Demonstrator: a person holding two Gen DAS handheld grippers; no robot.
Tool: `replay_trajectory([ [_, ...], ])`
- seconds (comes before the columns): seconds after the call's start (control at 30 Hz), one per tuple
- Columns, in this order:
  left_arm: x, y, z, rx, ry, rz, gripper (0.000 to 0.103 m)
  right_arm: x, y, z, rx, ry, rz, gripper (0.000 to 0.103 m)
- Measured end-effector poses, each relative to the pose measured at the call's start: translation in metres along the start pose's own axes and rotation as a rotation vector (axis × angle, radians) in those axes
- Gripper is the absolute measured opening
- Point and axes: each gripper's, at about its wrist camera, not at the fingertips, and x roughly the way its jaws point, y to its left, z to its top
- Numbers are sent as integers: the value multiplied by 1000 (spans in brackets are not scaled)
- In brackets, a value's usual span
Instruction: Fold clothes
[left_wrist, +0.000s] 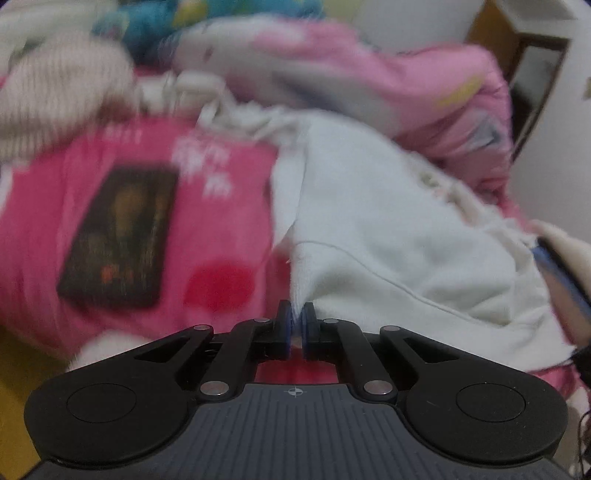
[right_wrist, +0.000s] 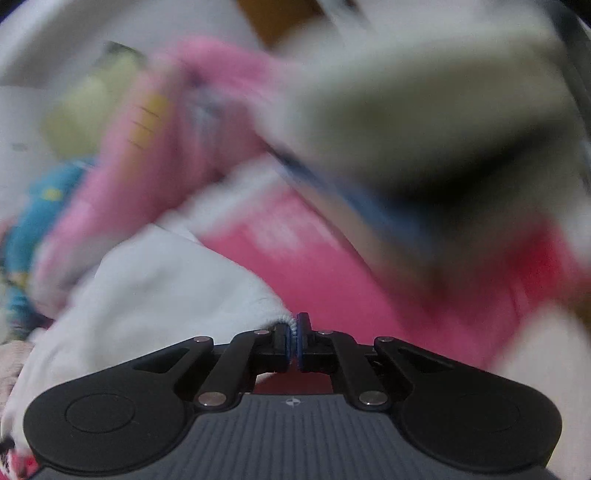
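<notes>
— Looking at the left gripper, what do you see between its fingers?

— A pointed fold of the white garment. The two blue pads are closed on it, almost together, with only the thin cloth between them. From this pinch the garment rises up and spreads to the right, over the pink blanket.

— And the right gripper?

— Its fingers are also closed. A ribbed edge of the white garment is caught between the pads. Here the cloth goes away to the left and downward from the fingers; on the right side of the fingers only the pink blanket is seen.

— What is near the garment?

— A dark rectangular object lies on the blanket, to the left of the garment. Behind it is a pile of pink bedding. The pictures are blurred, so more I cannot say.
</notes>
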Motion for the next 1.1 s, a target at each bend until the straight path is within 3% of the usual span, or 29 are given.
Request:
replay_trajectory([
  [0.07,-10,1,8,-11,-45,-24,3,-7,10,10,-9,-39,22,3],
  [0.17,-43,-14,19,72,-170,-39,3,-37,39,27,-141,-157,64,2],
  [0.2,-48,-18,18,98,-174,-34,3,-48,47,29,-186,-191,66,2],
  [0.27,-35,-16,5,101,-91,-28,3,-60,53,27,-254,-222,49,2],
  [0.4,4,0,-23,75,84,11,3,-13,8,-8,-214,4,-89,5],
  [0.43,2,0,-22,78,75,7,3,-13,7,-10,-231,6,-91,7],
  [0.5,-1,0,-21,83,56,-2,3,-23,17,-8,-313,-24,-94,32],
  [0.53,-3,1,-19,79,47,-12,3,-28,22,-8,-355,-39,-95,53],
  [0.57,-4,3,-18,70,48,-25,3,-35,27,-8,-425,-59,-103,60],
  [0.63,-5,5,-21,54,61,-44,4,-50,29,-10,-553,-60,-133,65],
  [0.73,-7,5,-23,50,55,-57,4,-78,34,-13,-605,-59,-144,64],
  [0.8,-10,2,-22,56,36,-60,4,-90,51,-14,-631,-78,-38,63],
  [0.93,-17,-3,-18,67,0,-98,4,-81,123,-21,-785,-79,299,61],
  [1.1,-22,-6,-13,61,-29,-125,4,-41,231,-93,-1129,41,672,53],
])
